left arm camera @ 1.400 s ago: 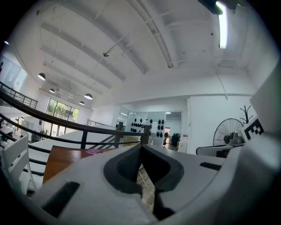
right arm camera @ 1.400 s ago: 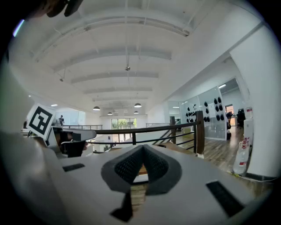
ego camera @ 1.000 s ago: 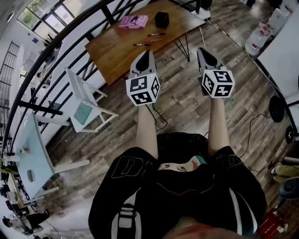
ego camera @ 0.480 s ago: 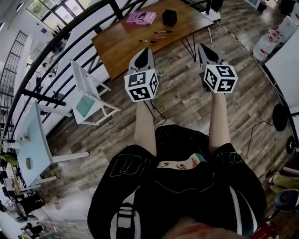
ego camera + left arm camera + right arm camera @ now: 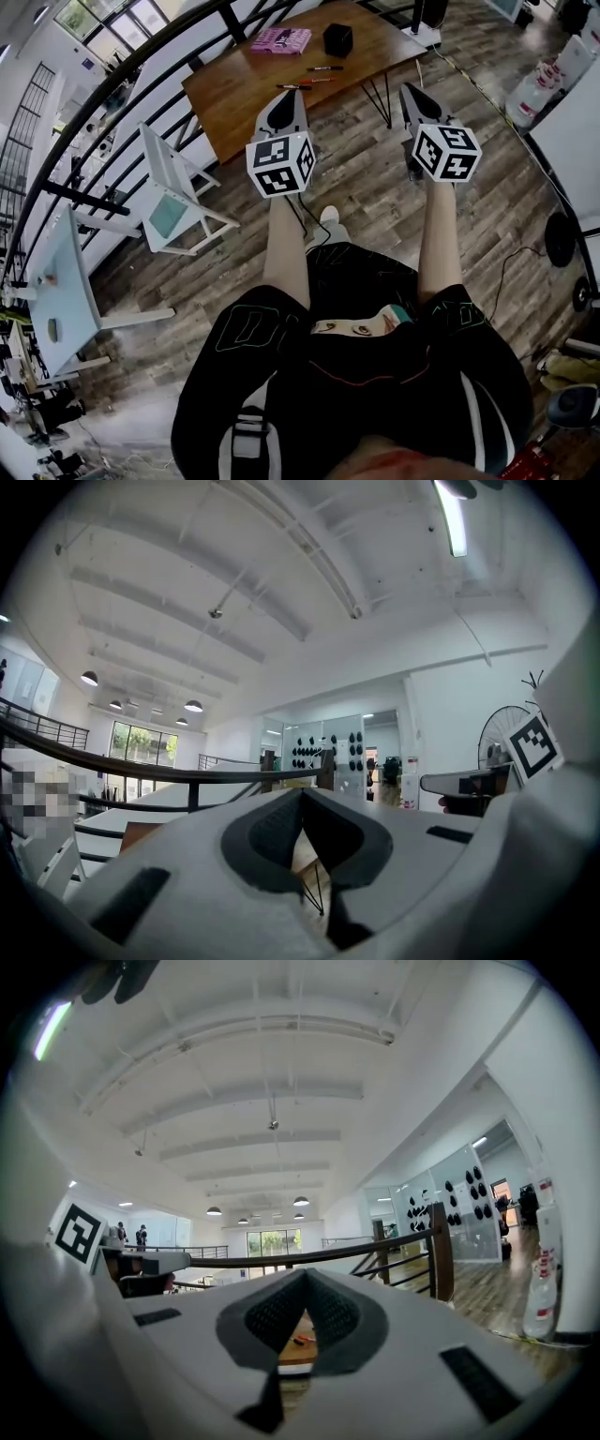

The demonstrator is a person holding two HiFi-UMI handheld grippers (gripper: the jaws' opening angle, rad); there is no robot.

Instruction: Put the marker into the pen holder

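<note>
In the head view a wooden table [image 5: 234, 103] stands ahead on the plank floor. On it are a black cube-shaped pen holder [image 5: 337, 39], one dark marker [image 5: 325, 68] and a red and dark pair of markers [image 5: 295, 85] closer to me. My left gripper [image 5: 286, 98] and right gripper [image 5: 412, 94] are held up side by side, short of the table, both shut and empty. The left gripper view shows my left gripper [image 5: 302, 799] with its jaws meeting. In the right gripper view my right gripper [image 5: 305, 1279] frames the markers [image 5: 300, 1340] below the tips.
A pink book [image 5: 281, 39] lies on the table beside the pen holder. A white chair [image 5: 173, 202] stands on the left by a black railing [image 5: 112, 103]. A cable [image 5: 305, 220] runs across the floor, and water bottles [image 5: 534, 84] stand at the right.
The person has stepped towards the table; a shoe now shows below the grippers. Both grippers rose slightly in the picture and stayed shut.
</note>
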